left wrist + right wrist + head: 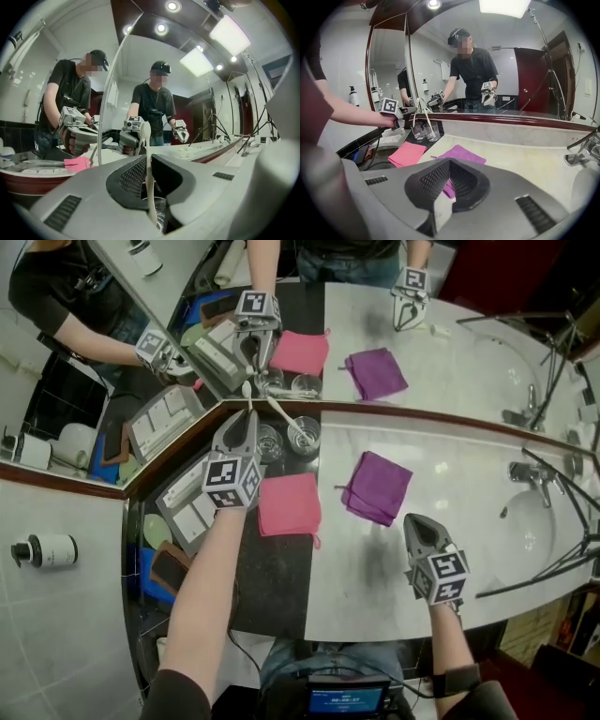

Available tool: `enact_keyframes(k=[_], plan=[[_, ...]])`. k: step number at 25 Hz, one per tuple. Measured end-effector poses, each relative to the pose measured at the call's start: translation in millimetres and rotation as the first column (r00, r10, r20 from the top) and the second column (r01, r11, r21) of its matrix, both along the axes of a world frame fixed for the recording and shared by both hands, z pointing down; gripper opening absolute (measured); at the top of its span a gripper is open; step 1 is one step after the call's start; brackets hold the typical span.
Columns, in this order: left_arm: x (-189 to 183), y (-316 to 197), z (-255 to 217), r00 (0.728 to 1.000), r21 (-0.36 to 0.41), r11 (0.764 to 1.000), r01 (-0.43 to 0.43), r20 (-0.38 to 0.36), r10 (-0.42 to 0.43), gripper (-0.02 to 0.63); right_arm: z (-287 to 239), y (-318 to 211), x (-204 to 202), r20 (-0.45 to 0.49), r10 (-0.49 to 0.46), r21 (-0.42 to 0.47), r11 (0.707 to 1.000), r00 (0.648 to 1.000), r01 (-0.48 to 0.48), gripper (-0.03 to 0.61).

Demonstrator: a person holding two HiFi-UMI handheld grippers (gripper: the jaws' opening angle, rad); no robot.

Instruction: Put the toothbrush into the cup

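My left gripper (246,430) is shut on a white toothbrush (247,396), which stands upright between the jaws (148,176). Just under the jaws is a clear glass cup (161,213), the left one of two (270,442) at the mirror's foot. Whether the brush's lower end is inside it I cannot tell. The other cup (305,436) holds a second white toothbrush (282,416). My right gripper (420,524) hovers over the pale counter near the front edge, shut and empty, with the purple cloth (461,153) ahead of it.
A pink cloth (289,504) lies on the dark counter strip, a purple cloth (378,487) on the marble. A tray of sachets (187,504) sits left of my left gripper. At the right are the faucet (531,474) and the basin (544,532). Mirrors line the back and left.
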State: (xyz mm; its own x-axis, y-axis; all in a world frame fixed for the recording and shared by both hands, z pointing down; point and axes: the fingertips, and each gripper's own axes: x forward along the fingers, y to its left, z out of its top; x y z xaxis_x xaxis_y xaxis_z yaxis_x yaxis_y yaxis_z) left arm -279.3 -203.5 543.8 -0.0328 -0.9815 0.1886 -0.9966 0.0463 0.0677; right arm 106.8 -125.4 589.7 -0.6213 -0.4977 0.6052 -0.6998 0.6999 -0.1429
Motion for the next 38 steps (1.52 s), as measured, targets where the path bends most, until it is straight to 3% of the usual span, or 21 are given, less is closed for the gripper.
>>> enact_keyframes(k=[14,18,22,31,38], plan=[[-0.1,1.1,35.5,1.0,-0.059,0.998,0.005,-0.011,-0.006,0.037,4.4,-1.9,0.3,-0.007,0.007,-0.004,1.0,1.0,-0.007,0.017],[6.2,1.9,45.2,1.0,-0.091,0.996,-0.014,-0.018,0.013,0.111,4.6,-3.8,-1.7,-0.007,0.009,0.001,1.0,1.0,-0.009,0.017],[6.0,7.2,48.7,1.0,-0.111,0.994,-0.007,-0.01,0.006,0.114,5.1,-3.5,-1.8,-0.008,0.014,0.006,1.0,1.0,-0.014,0.017],[7.2,28.7,30.1,1.0,-0.112,0.994,0.002,-0.01,-0.004,0.114,-1.5,-0.4,1.9,-0.006,0.015,0.011,1.0,1.0,-0.014,0.017],[27.4,73.0,-18.5,0.999,-0.102,0.995,-0.013,-0.032,0.01,0.114,-27.0,1.1,-0.2,0.022,-0.005,0.032,0.999,1.0,0.005,0.017]])
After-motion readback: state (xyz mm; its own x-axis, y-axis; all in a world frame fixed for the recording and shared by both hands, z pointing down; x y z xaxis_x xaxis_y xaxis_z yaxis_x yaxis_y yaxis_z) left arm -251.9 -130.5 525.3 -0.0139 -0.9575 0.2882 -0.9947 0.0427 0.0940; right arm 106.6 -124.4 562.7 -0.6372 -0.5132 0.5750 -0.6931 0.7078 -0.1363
